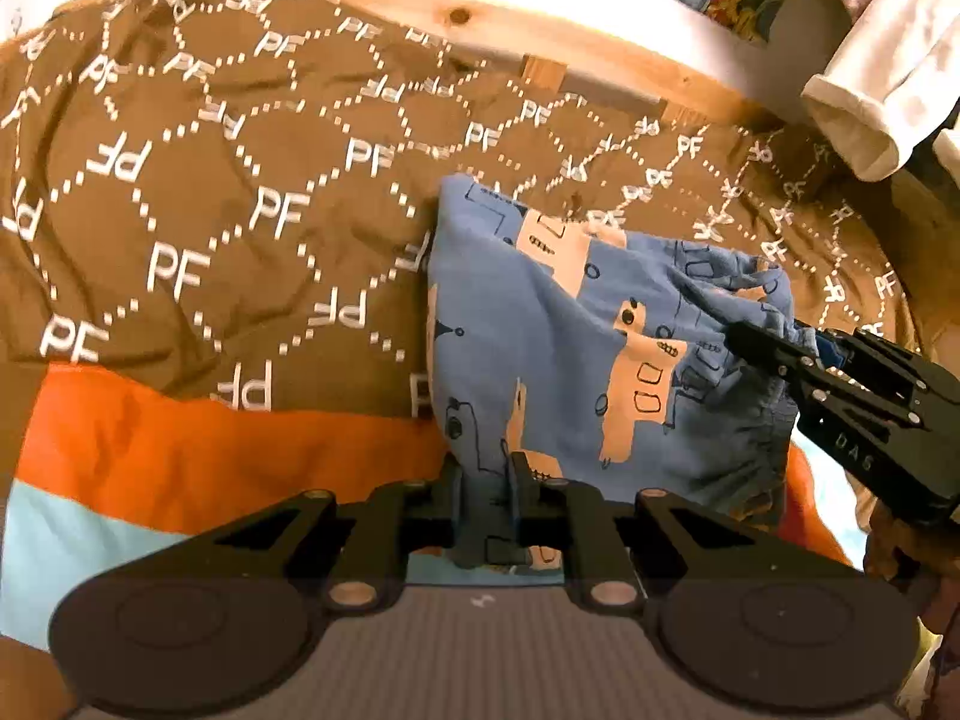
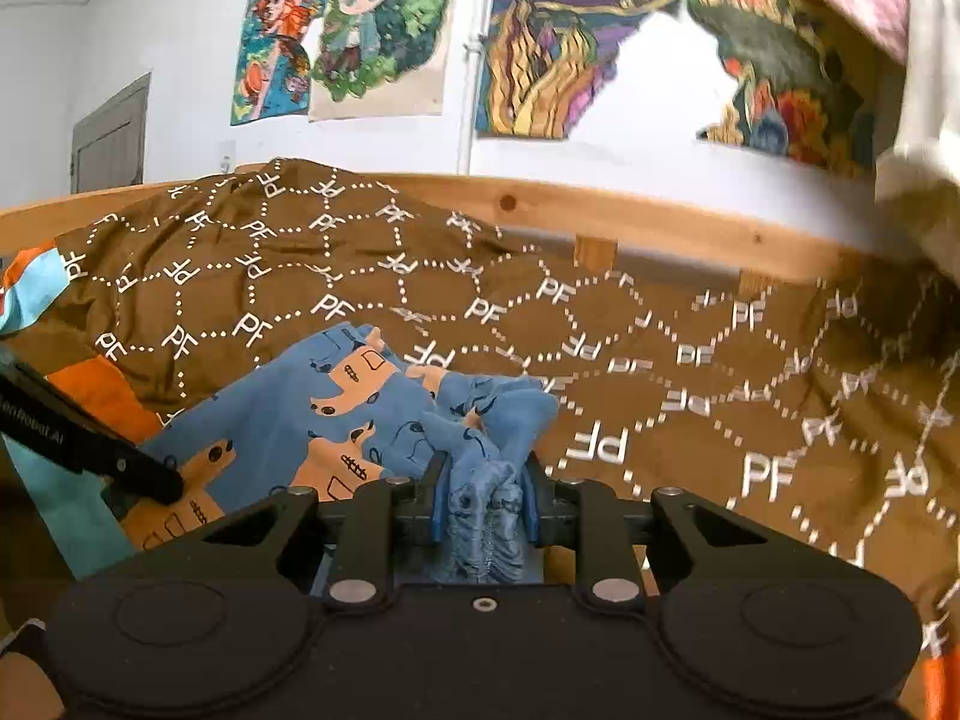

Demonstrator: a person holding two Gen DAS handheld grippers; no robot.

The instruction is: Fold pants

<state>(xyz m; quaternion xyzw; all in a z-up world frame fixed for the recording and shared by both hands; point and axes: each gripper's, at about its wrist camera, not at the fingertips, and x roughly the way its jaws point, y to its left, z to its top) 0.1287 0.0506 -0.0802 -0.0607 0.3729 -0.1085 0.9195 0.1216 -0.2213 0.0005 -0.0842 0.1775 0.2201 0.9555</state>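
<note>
Surface: a brown bedspread (image 1: 198,192) printed with white dotted hexagons and "PF" letters, wrinkled, spread ahead of both grippers; an orange band (image 1: 198,450) and a pale blue band of it lie near the left gripper.
Bed frame: a pale knotty wooden rail (image 2: 630,204) runs across beyond the bedspread.
Room: a white wall behind the rail with four colourful cartoon posters (image 2: 366,36) and one grey door (image 2: 111,138) far left of the right gripper.
Pants: one pair of blue pants (image 1: 540,324), soft knit with peach vehicle prints, lies bunched on the bedspread between the two grippers, held at two edges.
Left gripper (image 1: 486,480): black, two fingers clamped together on the near edge of the pants, cloth hanging down between them.
Right gripper (image 2: 483,480): black, blue pads, pinched shut on the gathered, ruffled waistband, which bulges between the fingers.
Other cloth: white fabric (image 1: 870,78) hangs at upper right of the left gripper.
</note>
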